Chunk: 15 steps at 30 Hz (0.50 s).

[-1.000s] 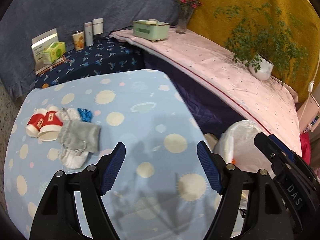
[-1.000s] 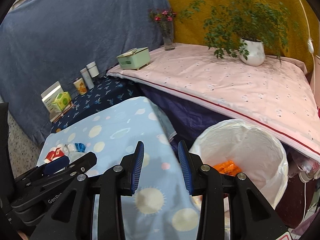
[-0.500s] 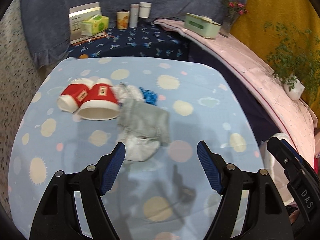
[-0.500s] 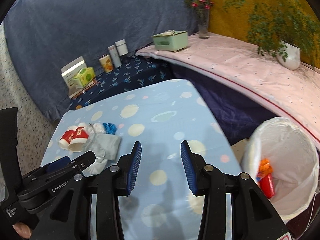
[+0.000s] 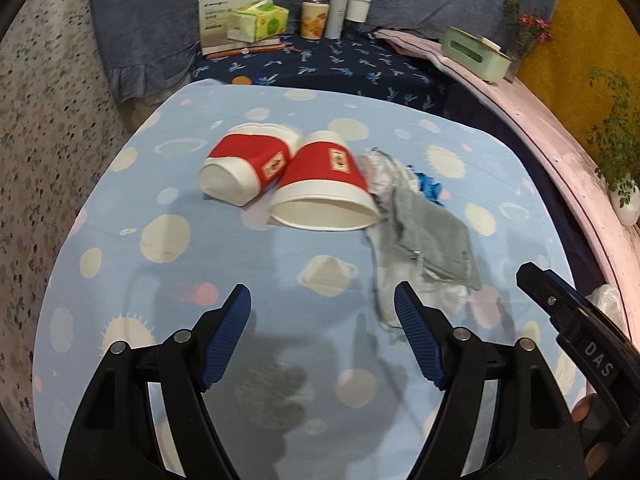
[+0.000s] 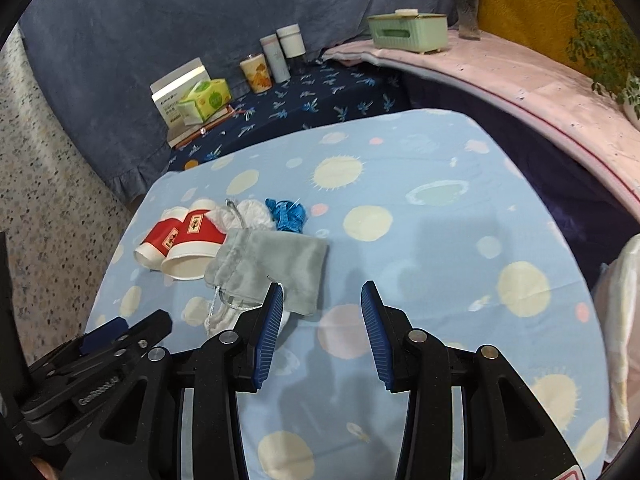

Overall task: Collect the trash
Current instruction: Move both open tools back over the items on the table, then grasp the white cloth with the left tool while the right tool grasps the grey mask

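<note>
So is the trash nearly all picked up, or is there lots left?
Lots left. Both the left gripper and the right gripper are open and hold nothing. Two red paper cups lie tipped over on the table, next to a grey pouch, white scraps and a blue scrap. The bin bag barely shows, so I can't see what's in it.

The table wears a smooth matt cotton cloth [image 5: 168, 264]. Two paper cups [image 5: 324, 184] have glossy red sleeves. The grey pouch [image 6: 272, 264] looks like soft, velvety fabric with a silvery cord. The gripper pads [image 5: 224, 336] are ribbed blue rubber on matt black plastic. The bin liner [image 6: 624, 280] is thin, shiny plastic.
</note>
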### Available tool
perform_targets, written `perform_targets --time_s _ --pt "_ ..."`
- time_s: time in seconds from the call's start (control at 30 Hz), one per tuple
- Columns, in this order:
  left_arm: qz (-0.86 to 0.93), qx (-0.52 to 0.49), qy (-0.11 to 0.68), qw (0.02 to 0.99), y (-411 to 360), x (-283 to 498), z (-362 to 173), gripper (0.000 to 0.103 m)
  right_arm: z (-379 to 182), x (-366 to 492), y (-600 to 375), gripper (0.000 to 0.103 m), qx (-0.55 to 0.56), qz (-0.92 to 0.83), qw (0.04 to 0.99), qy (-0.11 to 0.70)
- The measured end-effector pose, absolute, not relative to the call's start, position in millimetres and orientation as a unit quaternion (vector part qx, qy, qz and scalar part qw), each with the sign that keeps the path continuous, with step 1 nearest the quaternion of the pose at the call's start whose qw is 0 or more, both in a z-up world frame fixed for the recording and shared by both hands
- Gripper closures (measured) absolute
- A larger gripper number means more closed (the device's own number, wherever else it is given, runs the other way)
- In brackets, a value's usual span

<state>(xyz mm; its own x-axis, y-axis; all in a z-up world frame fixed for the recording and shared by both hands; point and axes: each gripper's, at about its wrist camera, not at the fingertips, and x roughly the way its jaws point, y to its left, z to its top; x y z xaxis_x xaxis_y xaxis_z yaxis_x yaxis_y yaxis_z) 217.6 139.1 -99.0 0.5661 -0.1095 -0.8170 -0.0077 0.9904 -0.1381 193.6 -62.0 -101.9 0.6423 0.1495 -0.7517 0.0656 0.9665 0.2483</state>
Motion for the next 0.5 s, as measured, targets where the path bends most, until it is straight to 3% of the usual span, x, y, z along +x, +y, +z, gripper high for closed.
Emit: perform_targets --time_s 0.3,0.37,0.43,0.5 --pt "-0.033 -0.058 0.476 0.877 147.6 230.2 -113.3 0.032 -139.4 225.5 -44.5 0.063 0.137 0.032 0.875 0.463" --pt "-0.037 -0.056 0.478 0.876 145.6 232.4 -115.7 0.033 -144.0 227.7 -41.0 0.070 0.134 0.037 0.873 0.467" --pt "-0.041 -0.055 0.481 0.874 142.5 234.6 -118.5 0.033 -149.8 229.2 -36.6 0.090 0.125 0.043 0.869 0.476" --pt "-0.046 -0.052 0.483 0.873 138.2 236.2 -121.0 0.033 -151.7 227.0 -36.0 0.095 0.118 0.042 0.871 0.475"
